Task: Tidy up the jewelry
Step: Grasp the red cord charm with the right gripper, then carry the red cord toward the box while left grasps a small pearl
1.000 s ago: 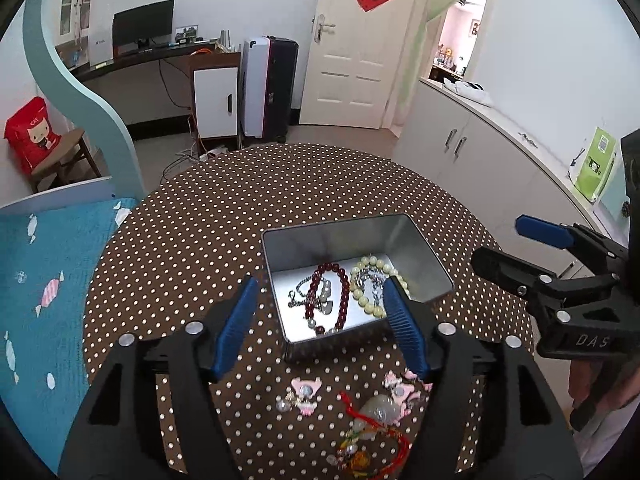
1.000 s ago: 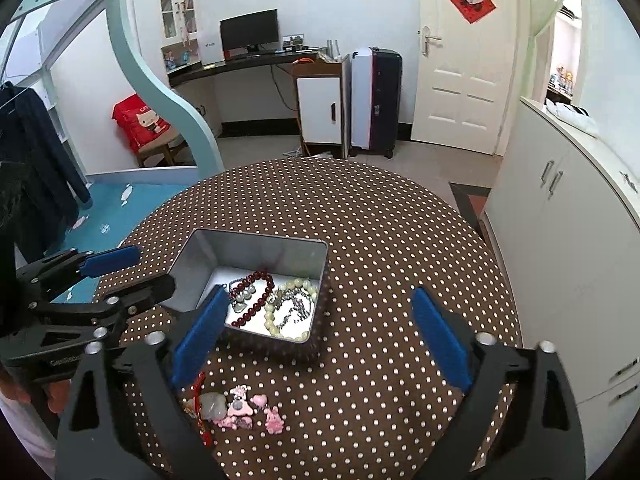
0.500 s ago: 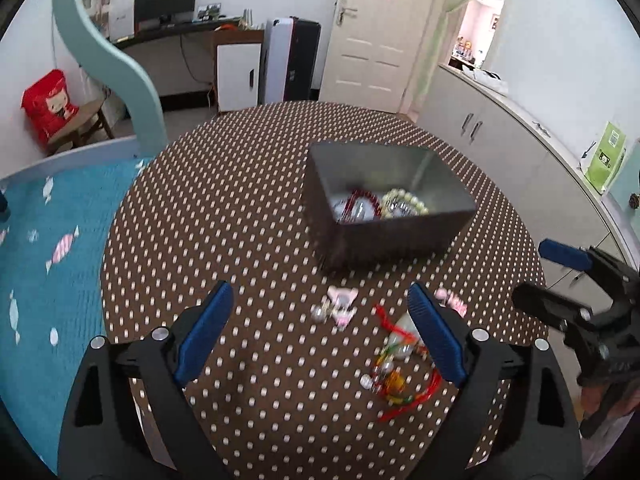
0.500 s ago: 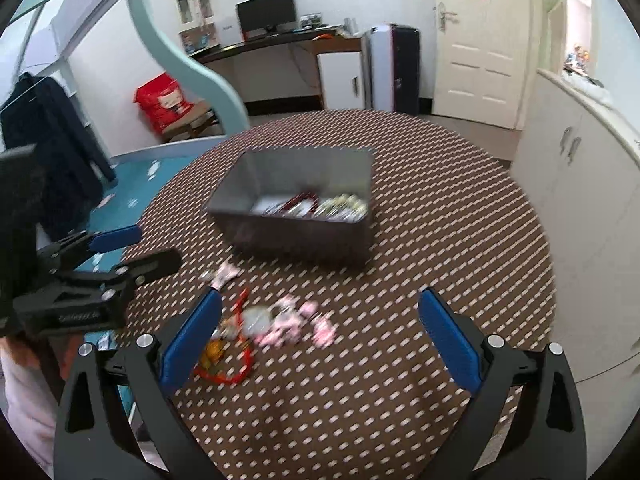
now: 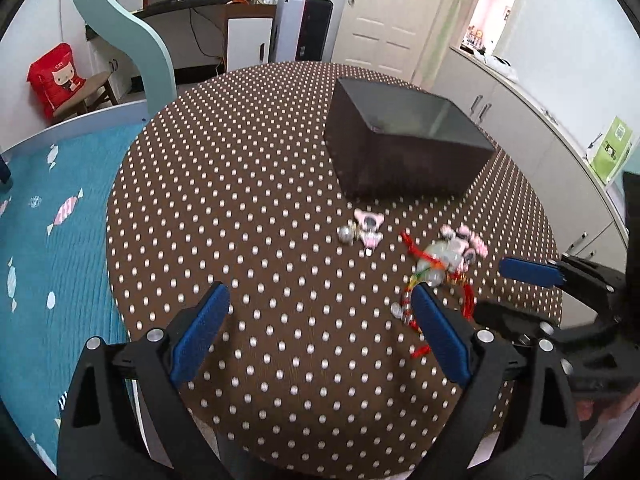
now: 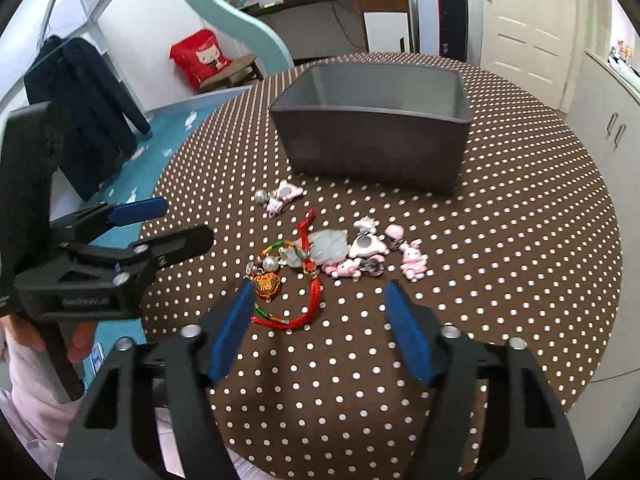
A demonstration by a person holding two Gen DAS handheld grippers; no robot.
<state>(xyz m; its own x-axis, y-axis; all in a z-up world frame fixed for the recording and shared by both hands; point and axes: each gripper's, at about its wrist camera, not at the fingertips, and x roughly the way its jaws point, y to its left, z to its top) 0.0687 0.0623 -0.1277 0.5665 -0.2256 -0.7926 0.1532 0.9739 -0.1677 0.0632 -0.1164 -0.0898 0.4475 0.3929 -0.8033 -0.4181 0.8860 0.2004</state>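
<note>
Right tongs [image 6: 320,328], narrowing but empty, hung over the red cord [image 6: 304,312] before the tin [image 6: 372,152], lining up; left tongs [image 5: 320,336] gaped empty.

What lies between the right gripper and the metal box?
In the right wrist view: the red cord bracelet, a pale stone and pink charms, on the table.

Black gripper frames, blue fingers [image 6: 232,336], silver screws, pale pink clothing
</note>
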